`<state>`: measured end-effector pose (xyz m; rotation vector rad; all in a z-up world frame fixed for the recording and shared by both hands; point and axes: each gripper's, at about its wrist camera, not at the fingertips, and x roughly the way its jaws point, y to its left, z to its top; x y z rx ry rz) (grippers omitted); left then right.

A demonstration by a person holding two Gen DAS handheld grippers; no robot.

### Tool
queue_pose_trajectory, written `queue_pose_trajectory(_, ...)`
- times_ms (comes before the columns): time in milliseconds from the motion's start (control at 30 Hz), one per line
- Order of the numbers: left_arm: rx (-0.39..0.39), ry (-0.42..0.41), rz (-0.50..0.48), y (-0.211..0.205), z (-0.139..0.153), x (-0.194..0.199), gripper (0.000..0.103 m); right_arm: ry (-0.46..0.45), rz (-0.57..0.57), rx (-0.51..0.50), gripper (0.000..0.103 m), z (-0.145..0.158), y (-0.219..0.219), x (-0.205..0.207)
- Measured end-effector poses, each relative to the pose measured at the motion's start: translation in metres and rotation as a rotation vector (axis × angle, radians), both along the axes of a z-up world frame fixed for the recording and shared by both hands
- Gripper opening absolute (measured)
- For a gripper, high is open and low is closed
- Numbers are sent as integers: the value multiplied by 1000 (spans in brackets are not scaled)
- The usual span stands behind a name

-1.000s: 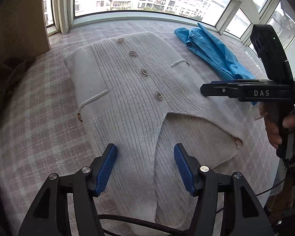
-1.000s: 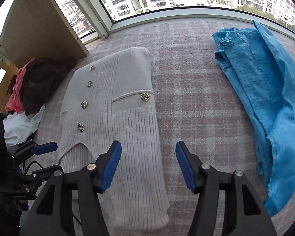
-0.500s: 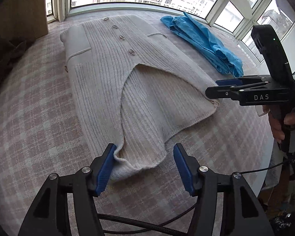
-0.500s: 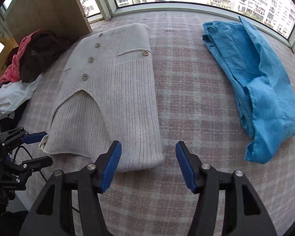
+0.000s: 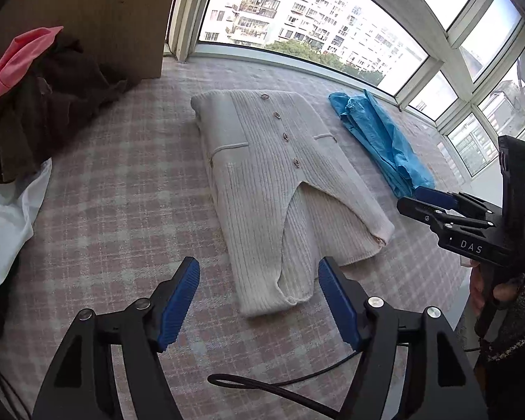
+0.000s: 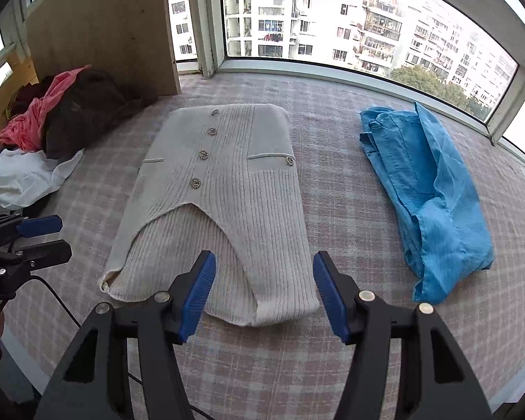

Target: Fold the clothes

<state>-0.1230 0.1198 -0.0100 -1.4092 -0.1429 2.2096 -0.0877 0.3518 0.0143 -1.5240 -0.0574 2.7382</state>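
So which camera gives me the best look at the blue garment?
The right wrist view: the blue garment lies whole and large right of the cardigan. In the left wrist view it is smaller, farther off, its near end beside the right gripper.

The clothes pile [image 5: 35, 105] runs off the left edge of the left wrist view (its white piece too). The cardigan [image 6: 220, 210] hides its sleeves and back under the fold. The person's hand [image 5: 490, 290] is mostly cut off at the right edge.
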Motion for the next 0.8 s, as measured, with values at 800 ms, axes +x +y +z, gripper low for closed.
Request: queue_pose_trajectory(800,-3,-146,105,45,-77,-88,75,-150,5,-282,64,-92,79,-92)
